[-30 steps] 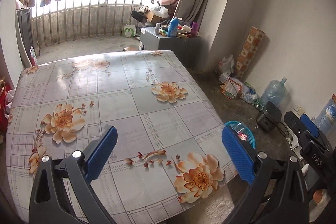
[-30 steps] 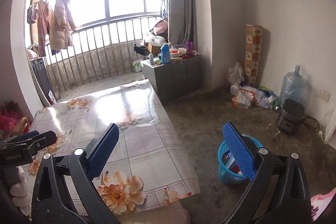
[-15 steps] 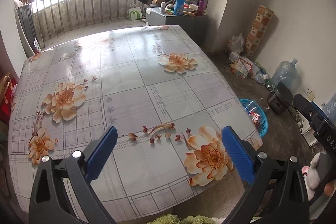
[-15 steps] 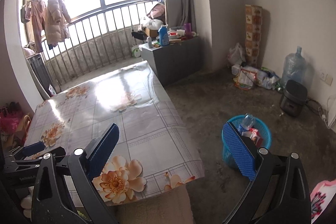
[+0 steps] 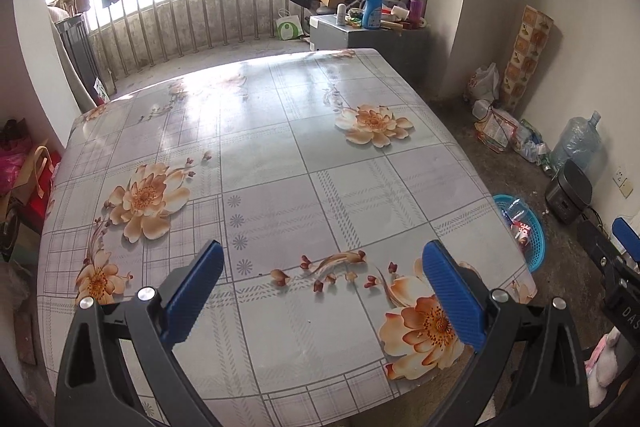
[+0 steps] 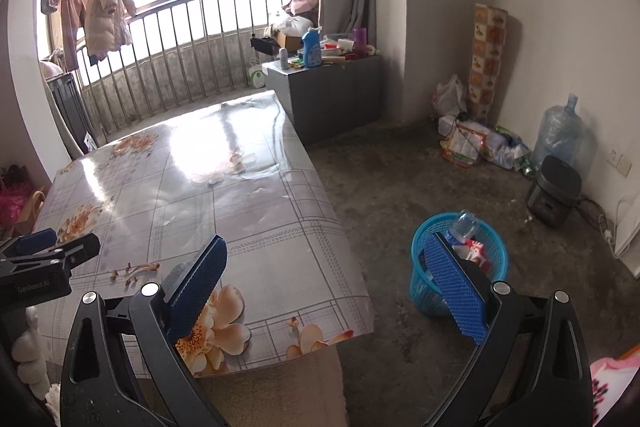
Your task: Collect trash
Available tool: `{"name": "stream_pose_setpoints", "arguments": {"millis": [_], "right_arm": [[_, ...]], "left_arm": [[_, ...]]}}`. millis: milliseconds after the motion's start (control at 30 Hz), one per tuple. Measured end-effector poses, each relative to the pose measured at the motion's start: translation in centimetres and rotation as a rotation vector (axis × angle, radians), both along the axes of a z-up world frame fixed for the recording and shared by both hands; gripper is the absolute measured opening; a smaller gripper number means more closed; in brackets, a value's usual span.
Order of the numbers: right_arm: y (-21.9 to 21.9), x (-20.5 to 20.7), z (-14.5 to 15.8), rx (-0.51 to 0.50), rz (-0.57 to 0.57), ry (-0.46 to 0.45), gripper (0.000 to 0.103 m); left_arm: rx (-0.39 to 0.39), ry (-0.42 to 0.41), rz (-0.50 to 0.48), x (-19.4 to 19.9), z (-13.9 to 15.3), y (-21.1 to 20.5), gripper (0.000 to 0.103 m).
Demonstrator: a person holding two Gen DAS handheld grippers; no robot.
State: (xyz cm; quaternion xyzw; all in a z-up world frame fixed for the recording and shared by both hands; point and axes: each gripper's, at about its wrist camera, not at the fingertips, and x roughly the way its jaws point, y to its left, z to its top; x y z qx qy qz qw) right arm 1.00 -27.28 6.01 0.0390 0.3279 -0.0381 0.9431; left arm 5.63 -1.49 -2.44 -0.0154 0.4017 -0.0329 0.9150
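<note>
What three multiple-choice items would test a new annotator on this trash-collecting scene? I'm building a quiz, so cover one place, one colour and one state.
1. Where does the basket holding trash stand?
A. On the table
B. On the floor beside the table
C. On the grey cabinet

2. What colour is the basket?
A. Red
B. Black
C. Blue

3. How do the jaws of the left gripper and right gripper stand?
A. Both open and holding nothing
B. Both shut on trash
C. Left shut, right open

Answers:
1. B: the right wrist view shows it on the concrete floor, off the corner of the table.
2. C: its mesh wall is bright blue in both views.
3. A: each pair of blue pads is spread wide with nothing between them.
</note>
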Motion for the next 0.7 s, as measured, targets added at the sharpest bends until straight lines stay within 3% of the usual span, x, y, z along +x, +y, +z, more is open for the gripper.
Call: {"name": "stream_pose_setpoints", "arguments": {"millis": [133, 233, 400, 700], "right_arm": [[0.1, -1.2, -0.2, -0.061, 0.006, 0.029, 0.095], [0.4, -1.9, -1.5, -0.113, 0.001, 0.11, 0.095], [0.1, -2.8, -3.2, -0.141, -0.019, 0.205, 0.095], [-2.0, -2.7, -2.7, -0.134, -0.098, 0.227, 0.095]], "left_arm": [[-0.017, 0.028, 0.007, -0.5, -0.1, -1.1, 0.097], [-0.038, 0.081, -0.007, -1.1, -1.1, -2.1, 0.097], [0.015, 0.129, -0.05, -1.5, -2.3, -3.5, 0.097], [0.051, 0.121, -0.056, -1.7, -2.2, -4.2, 0.097]]}}
